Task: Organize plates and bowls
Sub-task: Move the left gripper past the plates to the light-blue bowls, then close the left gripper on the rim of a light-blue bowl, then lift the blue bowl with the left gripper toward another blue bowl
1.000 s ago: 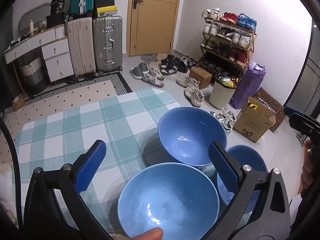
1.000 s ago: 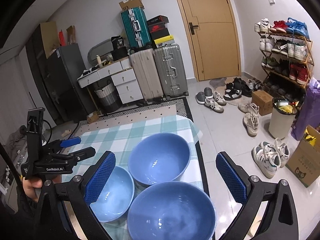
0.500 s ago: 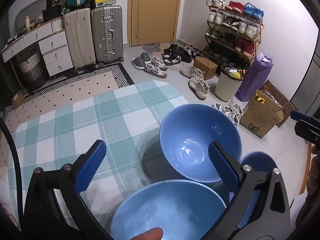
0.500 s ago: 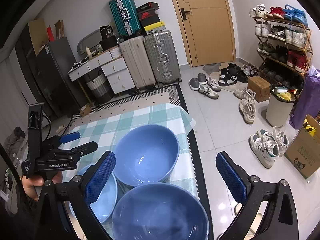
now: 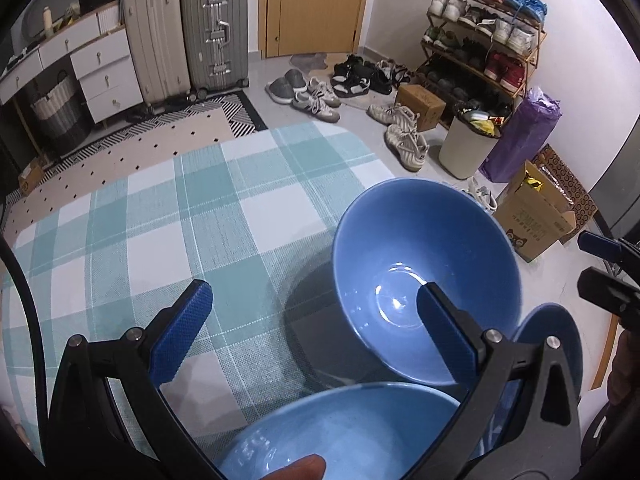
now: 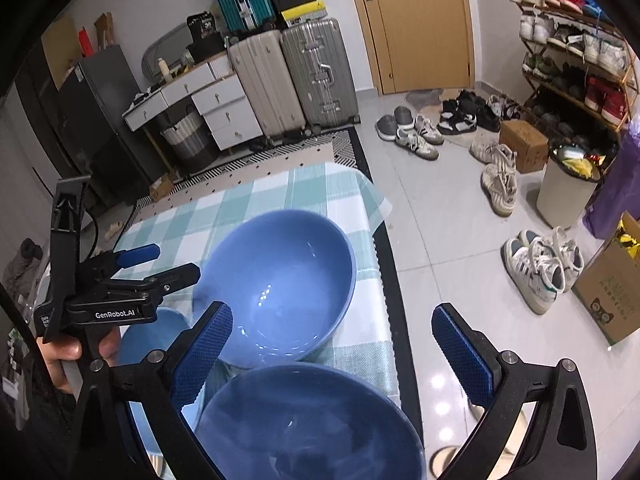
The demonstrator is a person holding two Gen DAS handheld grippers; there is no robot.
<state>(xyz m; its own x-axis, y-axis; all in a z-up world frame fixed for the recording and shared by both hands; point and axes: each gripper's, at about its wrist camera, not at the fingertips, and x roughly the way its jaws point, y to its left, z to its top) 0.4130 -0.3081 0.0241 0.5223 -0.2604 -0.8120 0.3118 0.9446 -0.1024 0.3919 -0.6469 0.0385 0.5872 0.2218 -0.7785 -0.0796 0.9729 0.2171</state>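
Blue-padded grippers [image 5: 310,320] [image 6: 336,344] wide, empty-jawed

We saw three plain blue bowls [image 6: 280,280] on a teal-and-white checked tablecloth [image 5: 160,232], and black grippers with blue pads [image 6: 204,354].

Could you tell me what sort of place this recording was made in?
Probably a home entryway: a shoe rack beside a wooden door, suitcases against the wall, and a table with a checked tablecloth.
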